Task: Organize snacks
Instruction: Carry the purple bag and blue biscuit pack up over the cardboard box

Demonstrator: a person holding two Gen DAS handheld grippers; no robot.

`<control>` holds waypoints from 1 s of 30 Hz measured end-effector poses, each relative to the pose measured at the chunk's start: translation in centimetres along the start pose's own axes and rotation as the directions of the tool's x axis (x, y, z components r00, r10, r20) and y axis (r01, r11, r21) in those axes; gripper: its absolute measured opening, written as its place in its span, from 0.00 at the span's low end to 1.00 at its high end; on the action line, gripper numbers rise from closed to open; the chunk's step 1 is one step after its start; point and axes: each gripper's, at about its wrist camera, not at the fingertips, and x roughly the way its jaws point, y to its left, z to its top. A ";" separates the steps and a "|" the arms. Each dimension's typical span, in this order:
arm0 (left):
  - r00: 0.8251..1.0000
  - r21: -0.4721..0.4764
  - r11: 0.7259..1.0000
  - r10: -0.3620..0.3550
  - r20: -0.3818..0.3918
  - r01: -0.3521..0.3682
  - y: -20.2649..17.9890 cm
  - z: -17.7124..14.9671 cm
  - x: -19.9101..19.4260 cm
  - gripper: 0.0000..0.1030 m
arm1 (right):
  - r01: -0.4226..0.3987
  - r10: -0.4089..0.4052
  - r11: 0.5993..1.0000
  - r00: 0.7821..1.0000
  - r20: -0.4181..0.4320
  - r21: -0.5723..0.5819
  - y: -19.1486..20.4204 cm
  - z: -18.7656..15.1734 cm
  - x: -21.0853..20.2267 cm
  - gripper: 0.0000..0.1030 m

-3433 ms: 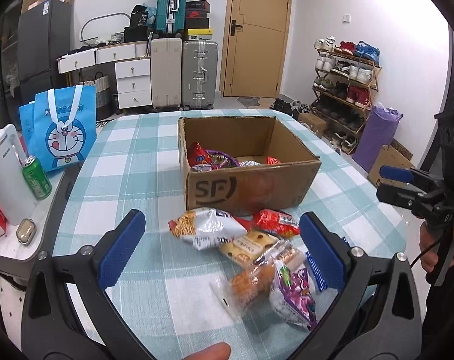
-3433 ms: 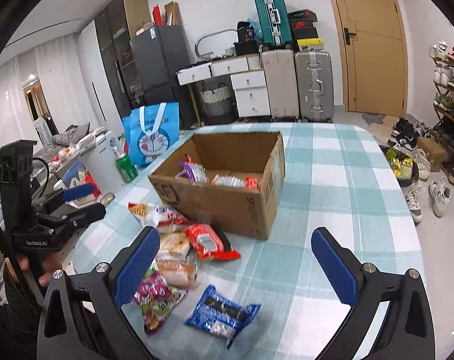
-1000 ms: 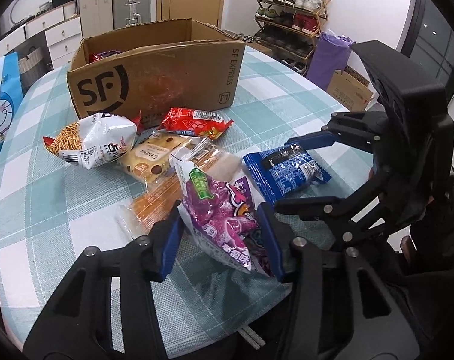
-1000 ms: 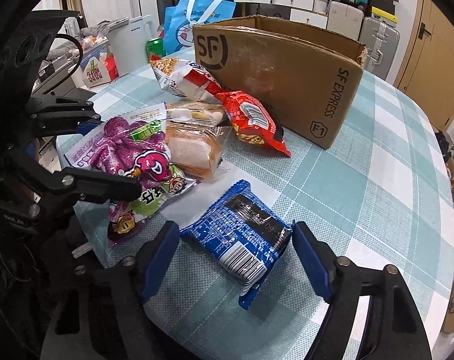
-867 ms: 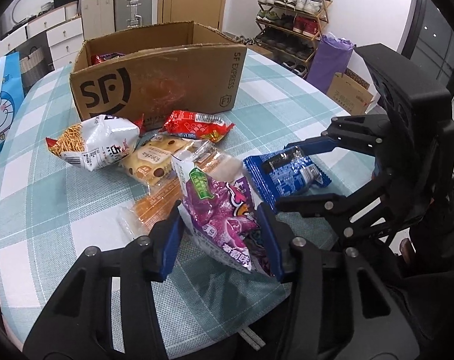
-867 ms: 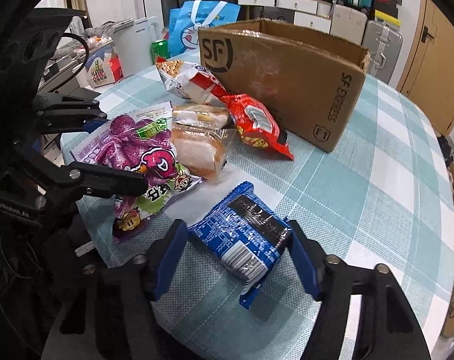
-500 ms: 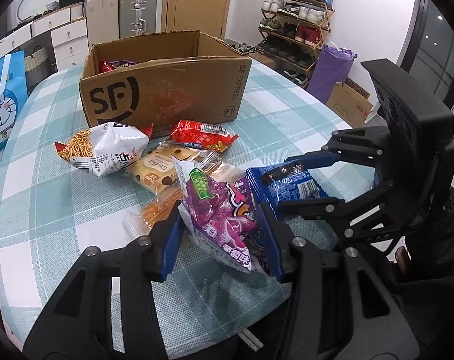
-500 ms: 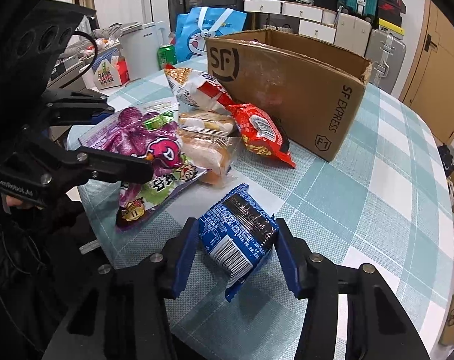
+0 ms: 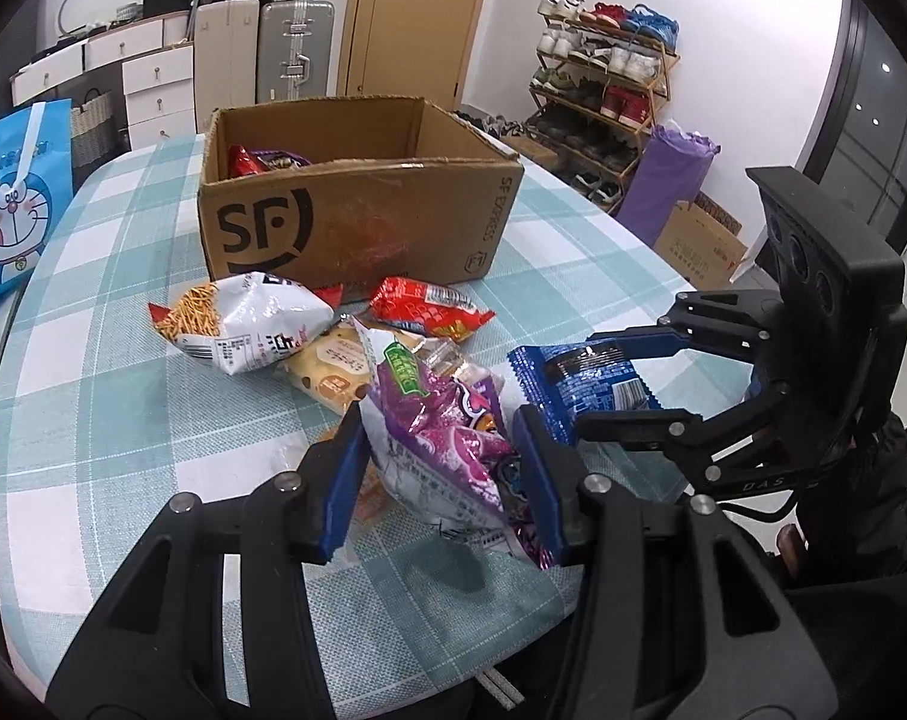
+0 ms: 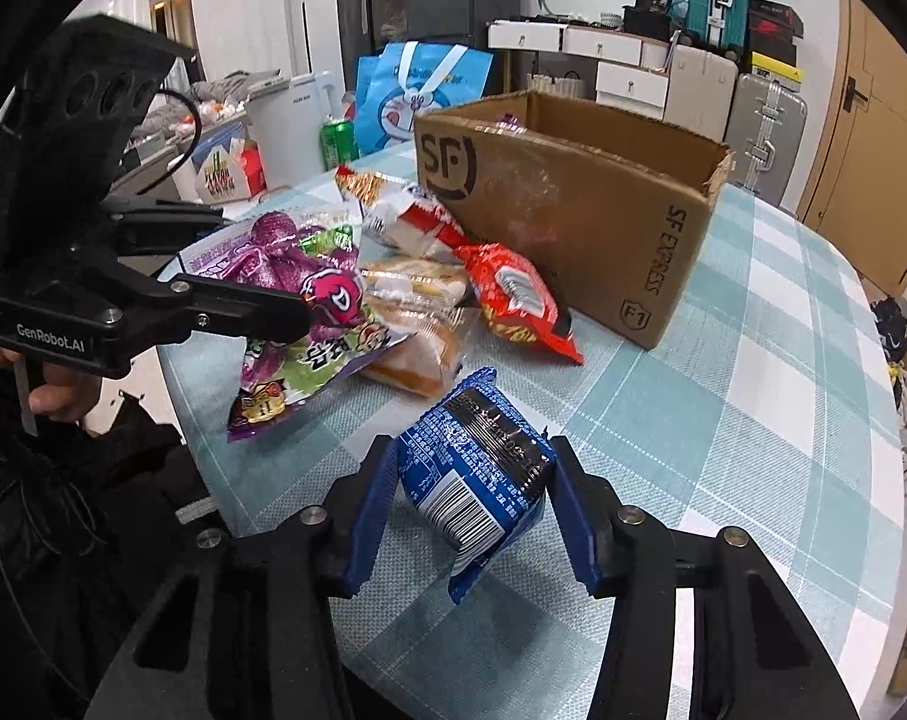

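My left tool (image 9: 438,468) pinches the purple snack bag (image 9: 435,420) by its lower end, and my right tool (image 10: 468,495) clamps the blue packet (image 10: 474,468) across its middle; both hang just over the near edge of the desk (image 9: 93,420). I judge the step is carrying both to the cardboard box (image 9: 357,222), which stands toward the desk's middle. I should lift high enough to pass above the loose noodle bag (image 9: 243,318), bread pack (image 9: 327,369) and red packet (image 9: 423,306) lying against the box's front wall, then release above the open top, one side each.
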 end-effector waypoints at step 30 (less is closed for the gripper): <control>0.988 -0.050 0.998 0.038 0.148 -0.031 1.1 0.9 -3.5 0.41 | -0.004 -0.022 0.991 0.982 0.187 0.135 -2.2 1.4 -3.3 0.49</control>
